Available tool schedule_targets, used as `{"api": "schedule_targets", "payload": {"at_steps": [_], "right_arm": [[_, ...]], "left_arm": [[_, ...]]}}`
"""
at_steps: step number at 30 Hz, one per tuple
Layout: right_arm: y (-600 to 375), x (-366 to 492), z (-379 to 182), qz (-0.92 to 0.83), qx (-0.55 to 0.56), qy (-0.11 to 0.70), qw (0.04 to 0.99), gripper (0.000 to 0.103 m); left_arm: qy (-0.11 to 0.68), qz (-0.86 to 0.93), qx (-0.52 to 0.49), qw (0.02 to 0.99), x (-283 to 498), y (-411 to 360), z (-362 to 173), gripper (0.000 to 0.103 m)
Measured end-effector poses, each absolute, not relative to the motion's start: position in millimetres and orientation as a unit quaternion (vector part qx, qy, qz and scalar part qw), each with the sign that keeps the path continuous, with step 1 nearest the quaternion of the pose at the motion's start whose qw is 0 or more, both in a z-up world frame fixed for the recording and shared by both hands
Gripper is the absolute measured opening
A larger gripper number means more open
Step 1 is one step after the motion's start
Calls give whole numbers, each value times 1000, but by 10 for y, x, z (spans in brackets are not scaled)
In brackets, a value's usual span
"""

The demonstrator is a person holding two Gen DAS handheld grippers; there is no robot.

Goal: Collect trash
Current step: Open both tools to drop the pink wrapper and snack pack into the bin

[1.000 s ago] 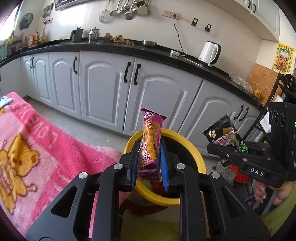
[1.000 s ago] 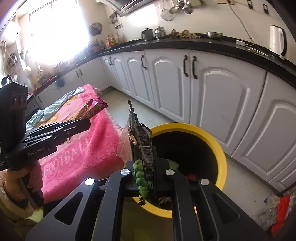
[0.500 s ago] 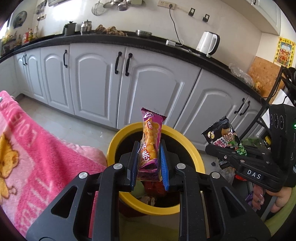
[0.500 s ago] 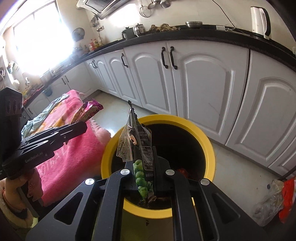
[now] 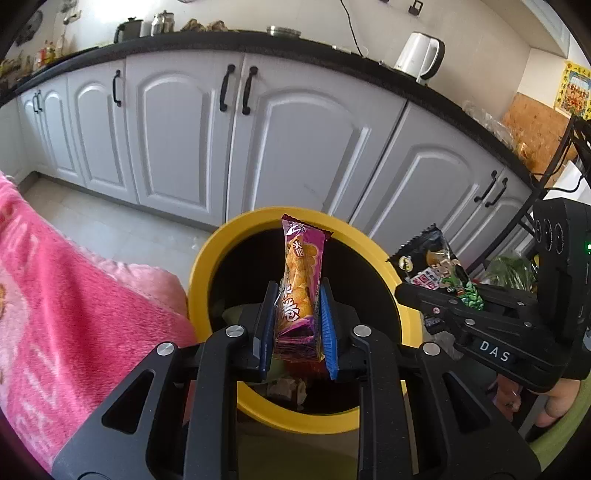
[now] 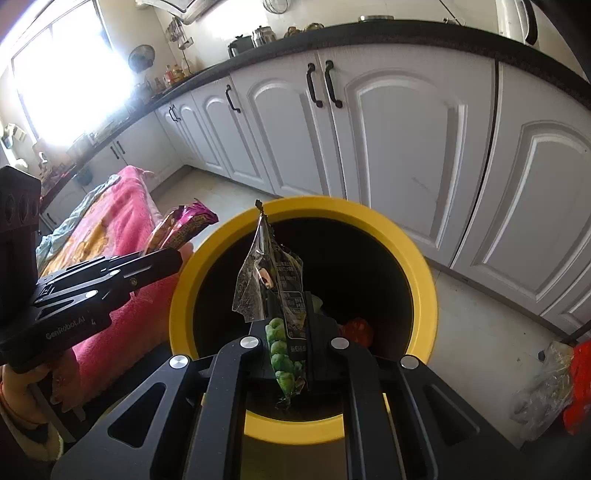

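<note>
Both grippers, left (image 5: 295,325) pinching purple snack wrapper (image 5: 300,291), right (image 6: 287,347) clamping pea packet (image 6: 284,295), are hovering over yellow bin (image 6: 424,295), poised for dropping.

White cabinets (image 5: 299,147), black countertop (image 6: 388,35), perhaps tiled floor (image 5: 110,229)

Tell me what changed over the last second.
Both claws moved in over the yellow bin, which now fills more of each view. Nothing was released: the left claw stays shut on the purple packet, the right claw on the pea packet.
</note>
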State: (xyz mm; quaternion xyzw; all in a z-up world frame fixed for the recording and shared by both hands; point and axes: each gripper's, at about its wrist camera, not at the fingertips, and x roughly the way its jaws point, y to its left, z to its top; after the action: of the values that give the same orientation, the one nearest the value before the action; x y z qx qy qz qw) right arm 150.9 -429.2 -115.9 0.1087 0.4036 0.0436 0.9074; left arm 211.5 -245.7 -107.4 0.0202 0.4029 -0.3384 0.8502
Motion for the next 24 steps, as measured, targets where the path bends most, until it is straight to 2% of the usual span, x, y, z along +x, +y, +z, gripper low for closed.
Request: {"api": "schedule_targets", "payload": {"at_steps": [6, 7, 9, 17, 19, 22, 24], "right_arm": [[-4344, 1585, -1262, 40, 115, 413, 903, 11], [-4359, 1594, -1278, 37, 117, 414, 902, 12], [-4388, 1613, -1302, 34, 120, 416, 901, 20], [-4468, 1601, -1338, 25, 128, 416, 900, 26], [-4466, 1589, -1326, 23, 128, 414, 901, 27], [-4459, 1547, -1290, 22, 124, 412, 903, 32], [-4446, 1523, -1268, 21, 122, 410, 903, 36]], "left_arm": [[417, -338, 28, 843, 2167, -2546, -1186, 17], [420, -338, 29, 842, 2179, -2555, -1201, 21], [423, -336, 29, 841, 2196, -2564, -1221, 25], [430, -328, 30, 841, 2210, -2549, -1239, 41], [432, -324, 30, 841, 2209, -2534, -1228, 48], [432, -319, 30, 843, 2199, -2487, -1185, 58], [431, -317, 28, 844, 2192, -2449, -1153, 60]]}}
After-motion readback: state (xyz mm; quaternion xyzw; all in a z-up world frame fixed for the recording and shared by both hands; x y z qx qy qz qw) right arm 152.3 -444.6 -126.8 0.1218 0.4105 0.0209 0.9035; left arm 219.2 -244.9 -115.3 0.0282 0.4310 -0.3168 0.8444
